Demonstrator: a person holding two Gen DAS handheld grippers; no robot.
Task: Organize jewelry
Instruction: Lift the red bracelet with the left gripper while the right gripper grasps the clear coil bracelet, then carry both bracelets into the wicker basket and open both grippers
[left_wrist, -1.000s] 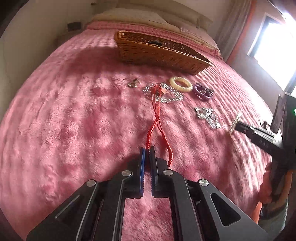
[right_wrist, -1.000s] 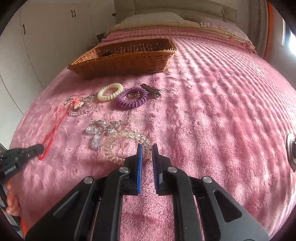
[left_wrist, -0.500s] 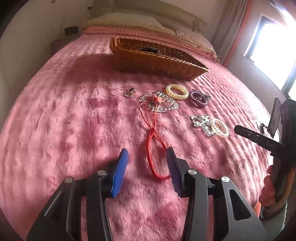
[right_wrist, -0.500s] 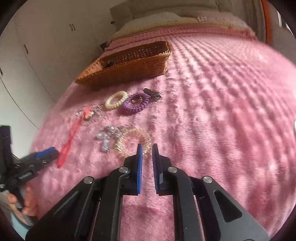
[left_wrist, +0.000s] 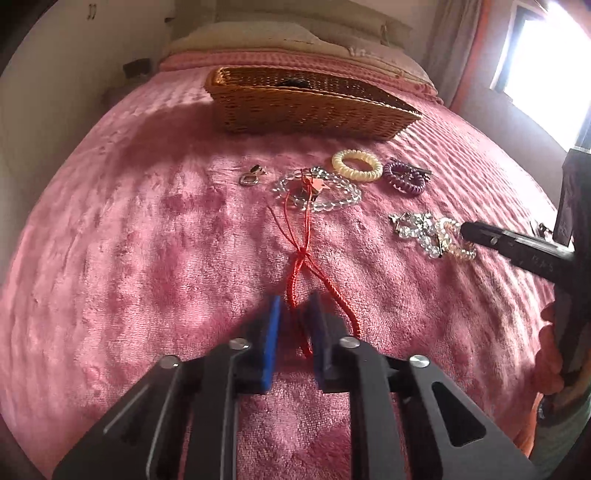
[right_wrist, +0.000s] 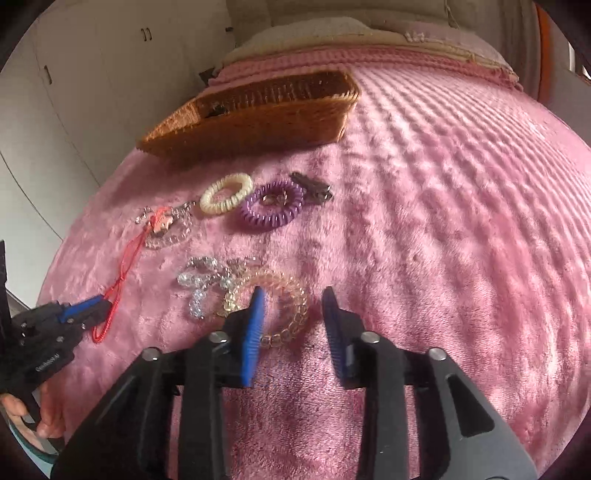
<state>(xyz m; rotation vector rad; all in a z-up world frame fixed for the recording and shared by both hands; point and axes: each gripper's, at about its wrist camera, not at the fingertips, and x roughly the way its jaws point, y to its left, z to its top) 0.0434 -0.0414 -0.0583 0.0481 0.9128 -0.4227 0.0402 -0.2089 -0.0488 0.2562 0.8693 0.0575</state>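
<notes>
Left gripper (left_wrist: 293, 308): fingers narrow, straddling red cord (left_wrist: 295, 273), not clamped.
Right gripper (right_wrist: 293, 299): fingers wide over peach bracelet (right_wrist: 295, 314).
Basket (right_wrist: 258, 114): 11 o'clock.

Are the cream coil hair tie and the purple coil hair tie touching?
Apart. The right wrist view shows a strip of pink blanket between the cream coil hair tie and the purple coil hair tie.

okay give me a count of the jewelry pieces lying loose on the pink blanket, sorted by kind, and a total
Coil hair ties: 2, cream coil tie and purple coil tie
Bead bracelets: 3, clear bead bracelet, crystal cluster bracelet, peach bead bracelet
Cord pieces: 1, red cord
Small metal clasps: 1, silver clasp
Dark clips: 1, dark clip
Total: 8
</notes>
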